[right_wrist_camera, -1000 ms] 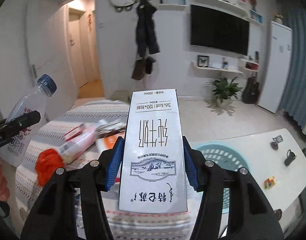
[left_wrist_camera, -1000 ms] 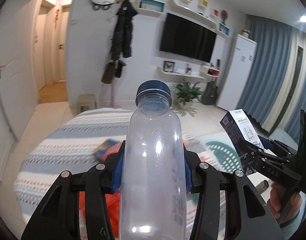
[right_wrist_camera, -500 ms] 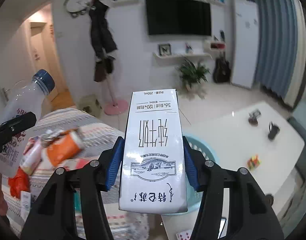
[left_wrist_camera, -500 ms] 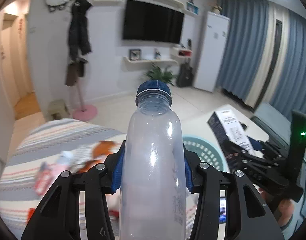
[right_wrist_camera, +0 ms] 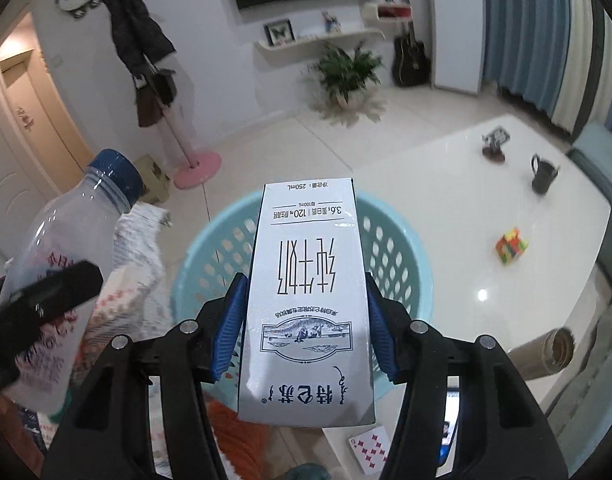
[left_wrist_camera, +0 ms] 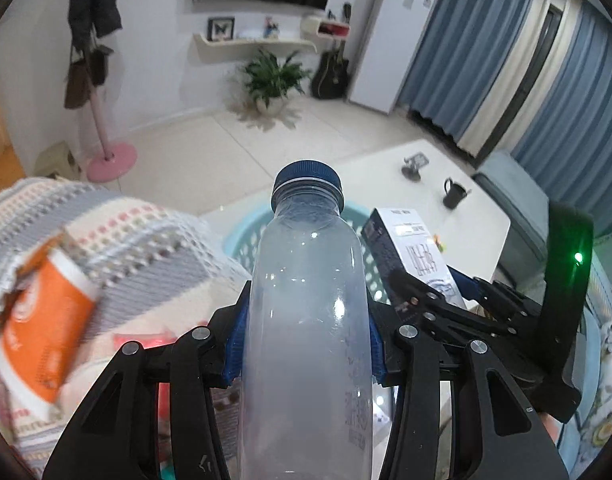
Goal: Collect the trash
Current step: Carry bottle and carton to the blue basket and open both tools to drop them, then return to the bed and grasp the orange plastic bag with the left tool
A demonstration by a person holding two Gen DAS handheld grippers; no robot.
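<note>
Cup: an orange-and-white cup (left_wrist_camera: 46, 320) lay blurred at the far left on the striped cloth (left_wrist_camera: 118, 240), untouched, more trash to fetch later.
Left gripper: the left gripper (left_wrist_camera: 306, 336) had its blue pads pressed on both sides of the bottle (left_wrist_camera: 306, 340), jaws partly apart to the bottle's width.
Bottle: clear, empty-looking, blue cap on, held by the lower body with the cap pointing away and down toward the basket (left_wrist_camera: 242, 244); the basket's near rim showed just behind its neck.
Basket: light blue, perforated wall, standing between the cloth and the white table (right_wrist_camera: 465, 200); in the right view its mouth lay directly beyond the carton.
Right gripper: the right gripper (right_wrist_camera: 306, 320) was clamped on the carton (right_wrist_camera: 306, 300), pads flat on its two narrow sides, jaws partly apart.
Carton: a small white milk carton, print upside down, far end aimed at the basket opening.
Step in hand: I judged both items were being carried over the basket for dropping.
Doing it well: bring each far end past the near rim before letting go; release one hand at a time so bottle and carton do not knock; open the jaws fully, since a smooth bottle may roll off a pad and bounce out.
Risk: the two grippers were close together, so a late swing could clip the rim.
Table: a mug (right_wrist_camera: 543, 178), a cube (right_wrist_camera: 511, 246) and a playing card (right_wrist_camera: 369, 450), well apart from the drop.
</note>
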